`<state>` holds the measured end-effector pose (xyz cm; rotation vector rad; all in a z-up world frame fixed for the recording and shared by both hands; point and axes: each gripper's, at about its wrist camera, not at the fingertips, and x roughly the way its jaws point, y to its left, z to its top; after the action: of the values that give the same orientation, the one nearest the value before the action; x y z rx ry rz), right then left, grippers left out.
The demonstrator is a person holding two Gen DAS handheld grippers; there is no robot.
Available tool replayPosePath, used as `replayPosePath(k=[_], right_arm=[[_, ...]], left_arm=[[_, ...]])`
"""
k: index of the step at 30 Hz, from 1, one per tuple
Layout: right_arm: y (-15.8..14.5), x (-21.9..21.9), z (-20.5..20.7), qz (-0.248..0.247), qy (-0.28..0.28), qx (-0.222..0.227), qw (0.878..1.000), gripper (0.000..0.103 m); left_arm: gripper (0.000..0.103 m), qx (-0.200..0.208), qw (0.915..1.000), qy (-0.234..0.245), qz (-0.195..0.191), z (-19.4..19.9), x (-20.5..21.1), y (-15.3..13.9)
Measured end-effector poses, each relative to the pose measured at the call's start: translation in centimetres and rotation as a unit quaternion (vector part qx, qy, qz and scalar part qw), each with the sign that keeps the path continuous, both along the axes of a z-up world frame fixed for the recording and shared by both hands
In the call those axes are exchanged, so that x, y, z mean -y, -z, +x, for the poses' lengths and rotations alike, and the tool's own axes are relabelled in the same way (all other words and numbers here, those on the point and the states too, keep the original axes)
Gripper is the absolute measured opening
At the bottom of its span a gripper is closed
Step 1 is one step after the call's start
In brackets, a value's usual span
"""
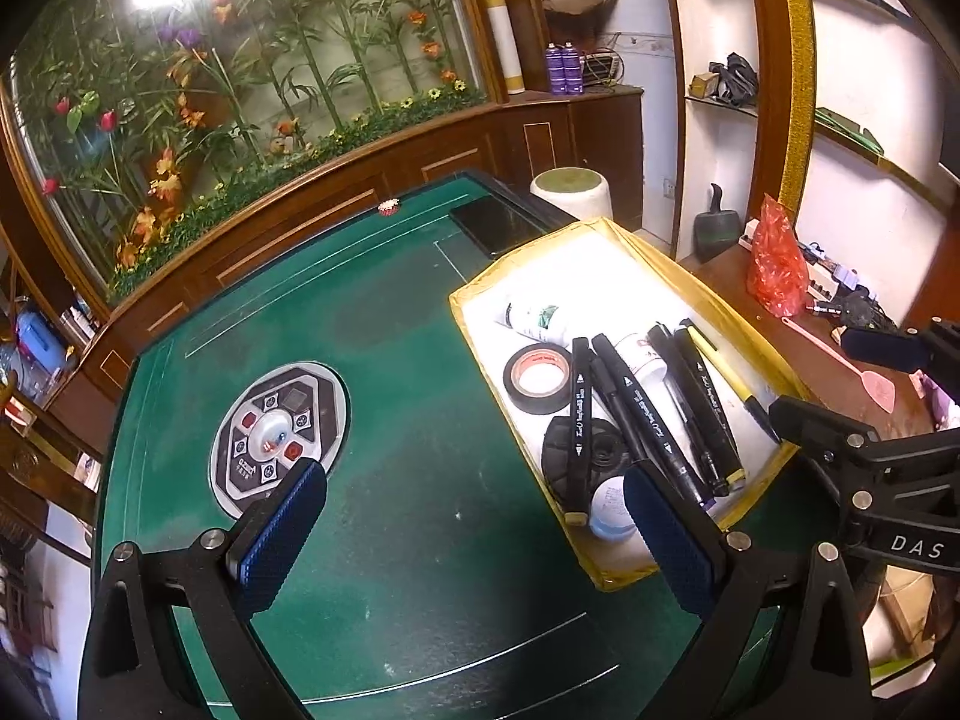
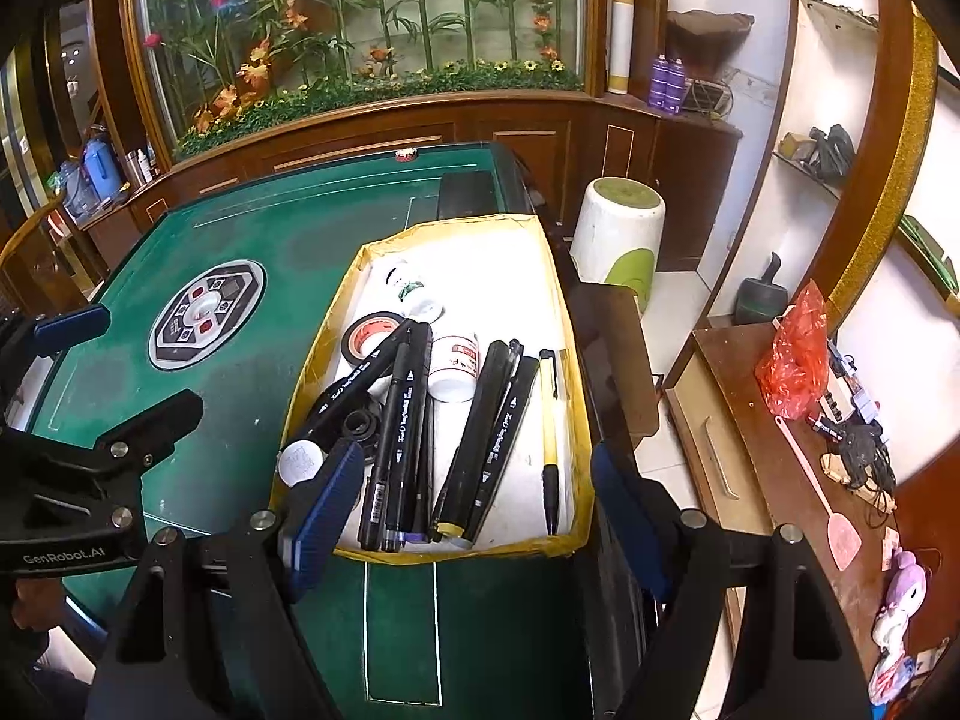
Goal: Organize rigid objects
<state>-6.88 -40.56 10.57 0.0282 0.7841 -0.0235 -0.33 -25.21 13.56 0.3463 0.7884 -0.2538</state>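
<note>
The shallow yellow-rimmed white tray (image 2: 576,420) sits on the green felt table (image 2: 240,276), holding black marker pens (image 2: 402,426), a black tape roll (image 2: 366,333) and small white bottles (image 2: 456,366). The right gripper (image 2: 474,516) hovers nearest, jaws apart and empty, above the tray's near end; the markers' long axes run away from it. The left gripper (image 1: 474,534), likewise apart and seemingly empty, stands beside the tray.

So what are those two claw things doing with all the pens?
A person is tidying with two hand-held tools. The black marker pens, a roll of black tape and small white bottles already lie in the yellow-edged white tray on the green table. The left gripper and right gripper hover open, holding nothing.
</note>
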Motion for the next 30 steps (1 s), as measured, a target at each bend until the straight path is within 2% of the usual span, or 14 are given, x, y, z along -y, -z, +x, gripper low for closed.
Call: replayPosePath(k=[30], right_arm=[[0.27,-0.07,-0.05,0.001,0.001,-0.005,1.0,0.077]], left_arm=[[0.101,0.004,0.9997,0.01,0.022,-0.07,0.82,0.47]])
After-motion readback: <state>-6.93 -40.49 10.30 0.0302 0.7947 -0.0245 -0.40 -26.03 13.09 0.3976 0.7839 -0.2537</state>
